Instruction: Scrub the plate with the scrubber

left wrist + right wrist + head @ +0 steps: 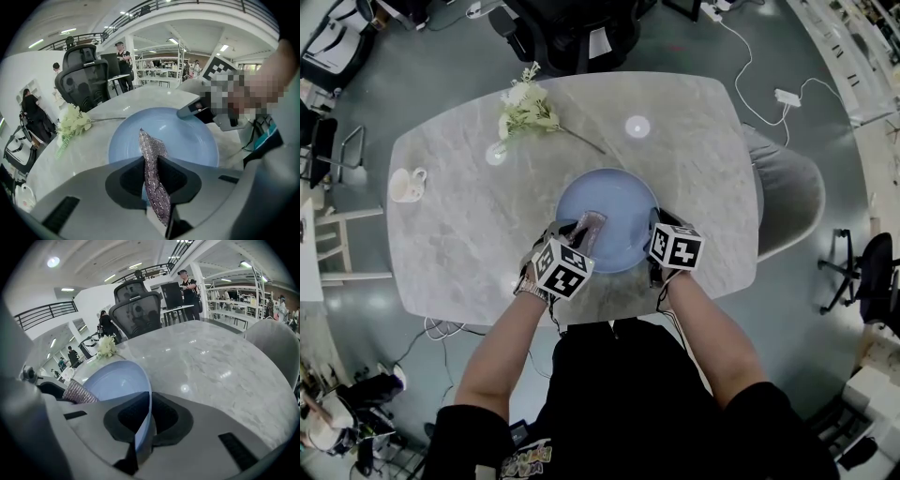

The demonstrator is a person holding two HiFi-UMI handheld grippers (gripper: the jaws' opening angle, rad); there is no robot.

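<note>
Blue plate (619,202), lying on the marble table (450,244), has its near rim pinched in my right gripper (149,416) while my left gripper (151,168) clamps the glittery scrubber (151,150) over its bowl; hard scrubbing could pry that thin rim loose.

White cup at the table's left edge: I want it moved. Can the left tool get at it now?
Probably not yet: the grey marble table towards the white ceramic cup is bare, but the left tool is shut on the shimmery purple mesh scrubber.
</note>
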